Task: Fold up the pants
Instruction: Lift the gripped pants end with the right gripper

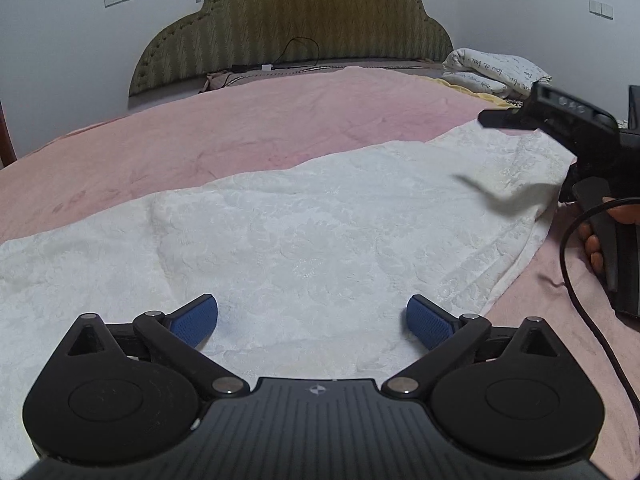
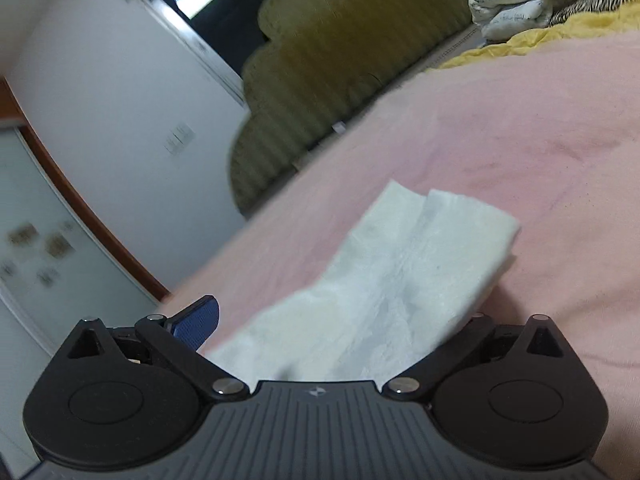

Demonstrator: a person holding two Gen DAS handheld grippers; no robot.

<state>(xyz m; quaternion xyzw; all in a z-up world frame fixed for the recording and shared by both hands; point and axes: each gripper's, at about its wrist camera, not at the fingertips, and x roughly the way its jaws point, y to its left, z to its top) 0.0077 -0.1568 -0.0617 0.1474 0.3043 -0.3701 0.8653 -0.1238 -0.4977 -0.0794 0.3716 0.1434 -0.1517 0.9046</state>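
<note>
White patterned pants [image 1: 300, 232] lie spread across the pink bed cover [image 1: 240, 128]. My left gripper [image 1: 313, 320] hovers over their near part, blue pads [image 1: 196, 322] wide apart and nothing between them. In the left wrist view my right gripper [image 1: 486, 152] is over the pants' right end, held by a hand [image 1: 592, 244]. In the right wrist view, which is tilted, the right gripper [image 2: 316, 320] stands open. A folded end of the pants [image 2: 420, 248] lies between its jaws and hides the right pad. Only the left pad [image 2: 196, 322] shows, apart from the cloth.
An olive padded headboard [image 1: 296, 20] stands at the far end of the bed. A folded white quilt with writing [image 1: 492, 68] and a yellow cloth [image 2: 540, 40] lie at the far right. A black cable [image 1: 580, 300] trails from the right gripper.
</note>
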